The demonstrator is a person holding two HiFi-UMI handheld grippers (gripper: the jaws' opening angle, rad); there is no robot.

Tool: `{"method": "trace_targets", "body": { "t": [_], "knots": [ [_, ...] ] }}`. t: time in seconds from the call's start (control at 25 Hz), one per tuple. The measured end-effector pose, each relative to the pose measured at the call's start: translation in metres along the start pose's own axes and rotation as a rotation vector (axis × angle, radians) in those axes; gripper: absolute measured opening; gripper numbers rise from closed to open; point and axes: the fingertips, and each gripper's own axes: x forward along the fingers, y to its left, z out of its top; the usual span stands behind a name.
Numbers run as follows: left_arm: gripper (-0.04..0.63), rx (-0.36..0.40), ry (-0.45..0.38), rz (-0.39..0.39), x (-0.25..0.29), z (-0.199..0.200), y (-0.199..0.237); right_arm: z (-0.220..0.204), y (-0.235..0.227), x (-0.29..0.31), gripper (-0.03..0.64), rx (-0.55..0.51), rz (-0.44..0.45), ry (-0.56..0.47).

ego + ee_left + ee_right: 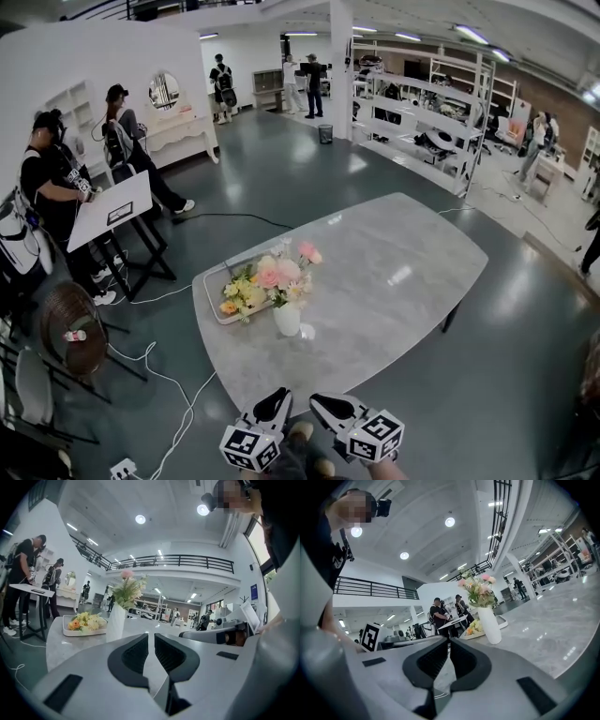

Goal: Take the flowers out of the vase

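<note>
A vase with flowers in it stands on the table, toward its left end. A tray holding more flowers lies just behind it, leftward.

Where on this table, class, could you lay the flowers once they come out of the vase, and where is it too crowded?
The right half of the marble table, from the white vase to the right-hand edge, is bare. So is the near strip between the vase and the front edge. The left corner is crowded: the flower-filled tray sits close beside the vase.
</note>
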Motion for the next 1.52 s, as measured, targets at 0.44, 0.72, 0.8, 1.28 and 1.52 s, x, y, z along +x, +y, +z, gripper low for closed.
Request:
{"method": "trace_targets", "body": {
  "t": [0.44, 0.72, 0.8, 1.28, 1.52],
  "knots": [
    [0.051, 0.067, -0.022, -0.090, 0.037, -0.013, 0.028, 0.000, -0.036, 0.047, 0.026, -0.042, -0.056, 0.025],
    [0.052, 0.104, -0.047, -0.070, 0.072, -0.006, 0.061, 0.028, -0.067, 0.076, 0.026, -0.068, -0.100, -0.011],
    [0.052, 0.134, -0.064, -0.047, 0.080, 0.000, 0.072, 0.034, -0.077, 0.086, 0.027, -0.080, -0.113, -0.024],
    [0.203, 0.185, -0.122, 0.001, 0.119, 0.025, 0.106, 0.065, -0.107, 0.123, 0.172, -0.136, -0.151, -0.072],
    [0.282, 0.182, -0.114, 0.009, 0.133, 0.027, 0.124, 0.080, -0.121, 0.141, 0.204, -0.182, -0.181, -0.102]
  ]
}}
